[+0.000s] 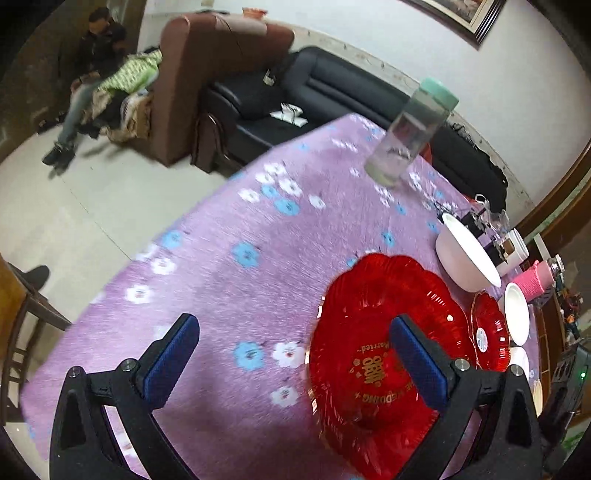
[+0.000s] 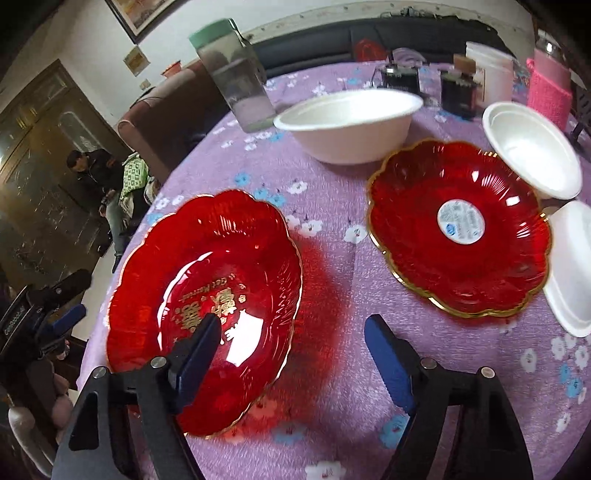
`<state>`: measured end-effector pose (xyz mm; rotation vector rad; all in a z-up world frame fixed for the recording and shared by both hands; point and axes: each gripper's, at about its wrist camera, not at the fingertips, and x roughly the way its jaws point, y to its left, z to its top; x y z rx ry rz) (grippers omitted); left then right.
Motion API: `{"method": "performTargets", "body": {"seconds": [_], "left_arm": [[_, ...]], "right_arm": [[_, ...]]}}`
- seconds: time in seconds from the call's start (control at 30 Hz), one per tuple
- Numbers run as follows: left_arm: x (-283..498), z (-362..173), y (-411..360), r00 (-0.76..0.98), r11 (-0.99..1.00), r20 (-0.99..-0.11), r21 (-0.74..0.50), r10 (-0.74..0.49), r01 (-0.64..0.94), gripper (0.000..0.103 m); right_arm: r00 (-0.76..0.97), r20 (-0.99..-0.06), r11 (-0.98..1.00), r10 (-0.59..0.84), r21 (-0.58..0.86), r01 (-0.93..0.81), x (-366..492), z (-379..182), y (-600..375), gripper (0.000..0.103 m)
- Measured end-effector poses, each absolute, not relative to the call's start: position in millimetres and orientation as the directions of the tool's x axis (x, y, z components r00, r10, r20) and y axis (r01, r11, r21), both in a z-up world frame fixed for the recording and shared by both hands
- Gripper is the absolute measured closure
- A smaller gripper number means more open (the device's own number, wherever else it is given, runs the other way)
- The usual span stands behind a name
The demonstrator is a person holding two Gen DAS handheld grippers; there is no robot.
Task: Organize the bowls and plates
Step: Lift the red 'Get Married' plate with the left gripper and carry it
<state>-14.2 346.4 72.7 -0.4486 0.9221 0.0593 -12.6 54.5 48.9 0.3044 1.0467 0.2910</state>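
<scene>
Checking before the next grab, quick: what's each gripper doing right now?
Left gripper: open, holding nothing, fingers straddling the edge of the red plate with gold lettering.
Right gripper: open, holding nothing, over that plate's rim.

We seem to be in a home's living room: a black sofa [image 1: 325,92], brown armchair [image 1: 207,74], framed picture [image 1: 461,14] and flowered tablecloth [image 1: 229,229].

Two wrist fisheye views, each looking steeply down along its own fingers at close range onto the purple flowered tablecloth [image 1: 229,266]. Left view sits above the table's near-left part, facing a sofa [image 1: 332,92] beyond. Right view faces the far edge. Shared: gold-lettered red plate [image 1: 369,354] [image 2: 207,280], stickered red plate [image 1: 489,332] [image 2: 458,229], large white bowl [image 1: 465,254] [image 2: 347,122].
</scene>
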Motion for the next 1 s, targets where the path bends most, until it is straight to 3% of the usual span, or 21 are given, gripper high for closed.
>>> {"method": "performTargets", "body": {"seconds": [0.07, 0.17, 0.23, 0.3, 0.4, 0.47, 0.53, 0.73, 1.0], "left_arm": [[-6.3, 62.3, 342.6, 0.590, 0.907, -0.793, -0.350, -0.153, -0.236, 0.003], [1.2, 48.0, 335.7, 0.560, 0.911, -0.808, -0.352, -0.182, -0.213, 0.023], [4.6, 39.6, 331.6, 0.537, 0.913, -0.819, -0.355, -0.201, -0.202, 0.047], [4.0, 38.4, 327.5, 0.540, 0.922, -0.821, -0.335, -0.186, -0.193, 0.054], [6.4, 36.9, 320.5, 0.525, 0.923, -0.822, -0.349, -0.219, -0.162, 0.085], [6.2, 36.1, 317.7, 0.526, 0.928, -0.826, -0.333, -0.203, -0.165, 0.087], [4.9, 36.3, 316.6, 0.529, 0.928, -0.824, -0.335, -0.203, -0.165, 0.088], [-0.2, 41.6, 318.2, 0.542, 0.930, -0.821, -0.321, -0.180, -0.178, 0.088], [-13.4, 75.5, 329.0, 0.610, 0.931, -0.778, -0.319, -0.150, -0.179, 0.088]], "right_arm": [[0.457, -0.805, 0.919, 0.378, 0.384, -0.082, -8.1, 44.1, 56.7, 0.020], [0.446, -0.812, 0.921, 0.375, 0.380, -0.083, -1.7, 37.7, 62.8, 0.022], [0.445, -0.815, 0.924, 0.371, 0.371, -0.091, -0.4, 34.6, 67.1, 0.024], [0.451, -0.817, 0.930, 0.360, 0.354, -0.102, 1.9, 34.8, 71.2, 0.025], [0.452, -0.816, 0.931, 0.360, 0.346, -0.116, 4.4, 33.7, 75.1, 0.029], [0.457, -0.816, 0.934, 0.354, 0.335, -0.124, 4.9, 33.2, 78.2, 0.036], [0.455, -0.813, 0.931, 0.363, 0.340, -0.136, 4.7, 33.0, 80.6, 0.053], [0.475, -0.808, 0.937, 0.348, 0.318, -0.146, 1.4, 33.7, 83.6, 0.079], [0.541, -0.769, 0.940, 0.341, 0.268, -0.212, -10.3, 57.6, 97.1, 0.085]]}}
